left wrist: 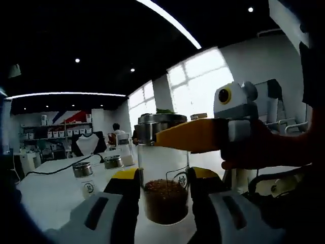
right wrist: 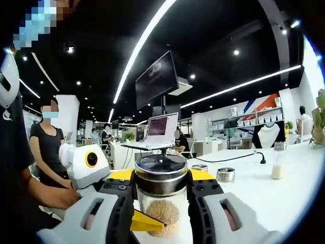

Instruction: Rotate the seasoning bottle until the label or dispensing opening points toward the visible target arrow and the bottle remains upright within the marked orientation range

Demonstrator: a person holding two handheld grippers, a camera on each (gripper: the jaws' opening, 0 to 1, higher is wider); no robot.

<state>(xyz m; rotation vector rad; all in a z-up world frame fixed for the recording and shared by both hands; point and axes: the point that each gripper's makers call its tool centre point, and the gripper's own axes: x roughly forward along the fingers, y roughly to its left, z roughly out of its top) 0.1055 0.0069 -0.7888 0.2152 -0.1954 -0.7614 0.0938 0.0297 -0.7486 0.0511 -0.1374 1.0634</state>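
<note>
A: What stands around the seasoning bottle (left wrist: 165, 188)?

B: In the left gripper view, two short jars with metal lids, one nearer (left wrist: 84, 178) and one further back (left wrist: 113, 161), stand on the white table (left wrist: 45, 195) to the left of it. A black cable (left wrist: 56, 166) trails across the table behind them.

A: And the bottle itself?

B: Upright, at the table's near edge, between the jaws of the left gripper (left wrist: 163, 193). The yellow-tipped jaws press against the clear glass low down, clamped on it. The right gripper (left wrist: 203, 134) crosses in from the right, its yellow jaw laid against the metal lid and hiding part of it.

A: From the other side?

B: In the right gripper view the bottle (right wrist: 160, 195) sits between the right gripper (right wrist: 161, 190) jaws, closed on the steel lid band. A yellow jaw tip of the left gripper (right wrist: 144, 222) cuts across the lower glass. Two small jars, one (right wrist: 225, 174) and another (right wrist: 199, 168), stand beyond on the table (right wrist: 269, 201), with a cable (right wrist: 238, 156) and a small milky bottle (right wrist: 277, 170).

A: The room?

B: An open office: black ceiling with strip lights, shelves, a hanging screen (right wrist: 156, 79), a laptop (right wrist: 160, 129), a masked person (right wrist: 48, 147) standing at the left.

A: Materials?

B: Clear glass, brown granules inside, a shiny domed lid, matte grey and yellow plastic jaws.
</note>
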